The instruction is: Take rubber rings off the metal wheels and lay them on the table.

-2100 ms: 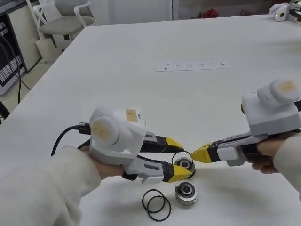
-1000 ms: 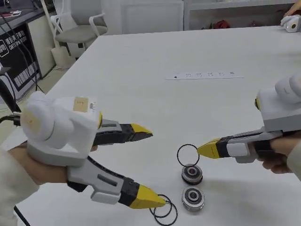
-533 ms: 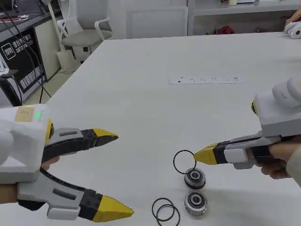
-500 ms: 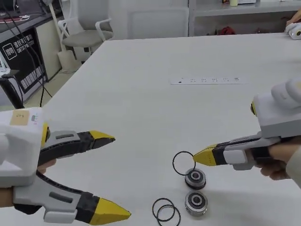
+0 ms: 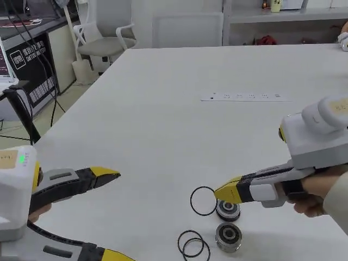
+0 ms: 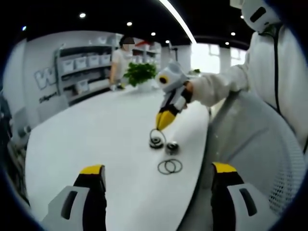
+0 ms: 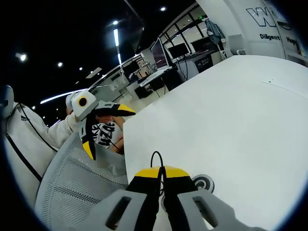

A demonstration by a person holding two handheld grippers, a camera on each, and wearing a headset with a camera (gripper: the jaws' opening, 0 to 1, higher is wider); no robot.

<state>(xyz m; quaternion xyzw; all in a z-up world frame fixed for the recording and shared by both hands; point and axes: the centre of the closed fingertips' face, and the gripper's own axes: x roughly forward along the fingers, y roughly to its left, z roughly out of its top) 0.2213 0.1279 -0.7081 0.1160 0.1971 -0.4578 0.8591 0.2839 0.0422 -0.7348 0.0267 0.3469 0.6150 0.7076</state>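
— Rubber rings (image 5: 192, 245) are the job here. What does the scene show, starting from the left?

— First the left gripper (image 5: 115, 215), low at the left edge of the head view. Its jaws are spread wide with nothing between them, and it sits well apart from the work. Next come two loose rings, lying overlapped on the table (image 5: 163, 109) just left of the near wheel (image 5: 228, 235). A third ring (image 5: 203, 201) hangs from the right gripper (image 5: 220, 192), whose yellow tips are pinched together on its edge. That ring is just beside the far wheel (image 5: 228, 209), low over the table. Whether it touches the tabletop cannot be told.

— So the step in hand is laying that one down. How would the person do it well?

— Probably by carrying it leftward, clear of the far wheel, so it cannot snag or come to rest on the metal. Then the person lowers it until it lies flat near the other two, and only then parts the jaws. A thin ring let go from a height may roll, so the release should be low and slow.

— And the count?

— Three rings: two laid down and one held. Two wheels, close together. Two grippers. The far wheel has a dark rim, but whether either wheel carries another ring is too small to tell.
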